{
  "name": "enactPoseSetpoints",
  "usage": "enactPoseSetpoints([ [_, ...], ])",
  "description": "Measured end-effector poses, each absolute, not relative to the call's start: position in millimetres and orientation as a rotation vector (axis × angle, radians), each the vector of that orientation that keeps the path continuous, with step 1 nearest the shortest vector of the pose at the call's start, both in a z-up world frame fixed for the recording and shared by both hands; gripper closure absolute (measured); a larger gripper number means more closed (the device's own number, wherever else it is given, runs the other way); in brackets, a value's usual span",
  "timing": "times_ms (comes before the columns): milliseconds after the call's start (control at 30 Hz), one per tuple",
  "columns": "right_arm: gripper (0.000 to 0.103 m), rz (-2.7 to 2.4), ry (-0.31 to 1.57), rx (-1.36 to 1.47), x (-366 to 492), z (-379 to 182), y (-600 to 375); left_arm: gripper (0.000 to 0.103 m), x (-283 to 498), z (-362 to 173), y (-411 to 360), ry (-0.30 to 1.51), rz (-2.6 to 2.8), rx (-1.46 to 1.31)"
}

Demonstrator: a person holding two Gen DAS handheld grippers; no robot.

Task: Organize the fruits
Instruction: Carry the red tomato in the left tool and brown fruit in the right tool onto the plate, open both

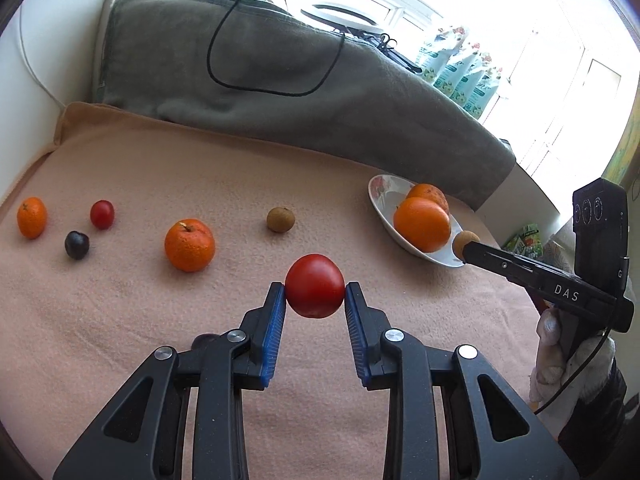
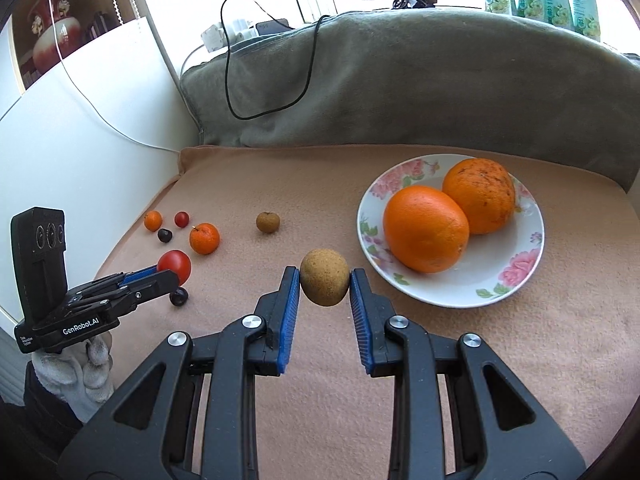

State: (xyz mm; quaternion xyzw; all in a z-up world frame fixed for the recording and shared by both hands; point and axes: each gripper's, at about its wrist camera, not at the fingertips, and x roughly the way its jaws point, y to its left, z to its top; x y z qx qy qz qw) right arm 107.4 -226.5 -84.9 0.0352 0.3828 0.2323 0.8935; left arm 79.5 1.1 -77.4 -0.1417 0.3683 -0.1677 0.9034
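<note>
Left wrist view, nearest first: my left tongs [image 1: 315,290] pinch a red tomato [image 1: 315,286] at its widest part, lifted above the pink blanket [image 1: 120,300], so it cannot roll. It is nearly round, its slightly narrower end pointing down.

Right wrist view: my right tongs [image 2: 325,280] pinch a brown longan [image 2: 324,277] across its sides, its long axis close to upright. It hangs just left of the floral plate [image 2: 520,280], probably bound for it. Two oranges [image 2: 426,228] lie touching on that plate.

Farther off, loose on the blanket, rest another longan [image 2: 267,222], a mandarin [image 2: 204,238], two dark cherries [image 2: 164,235], a small red tomato [image 2: 181,219] and a small mandarin [image 2: 153,221]. A grey blanket [image 2: 400,80] rises behind.
</note>
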Motion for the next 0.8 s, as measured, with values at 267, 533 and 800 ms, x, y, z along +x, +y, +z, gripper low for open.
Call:
enactPoseSetpoints([
  [267,0.076,0.395,0.791,0.117,112.1,-88.6,-270.4,0.074,112.1,-69.7,-33.3,0.752,-0.415,-0.262],
  [533,0.076,0.364,0.798,0.138,116.6,-96.9,-285.6,0.074,141.4,-65.2,-60.7,0.749,-0.455,-0.229],
  [800,0.076,0.350,0.810,0.142,124.9,-104.9,-288.8,0.074,173.9,-59.8,-86.5,0.750,-0.475,-0.194],
])
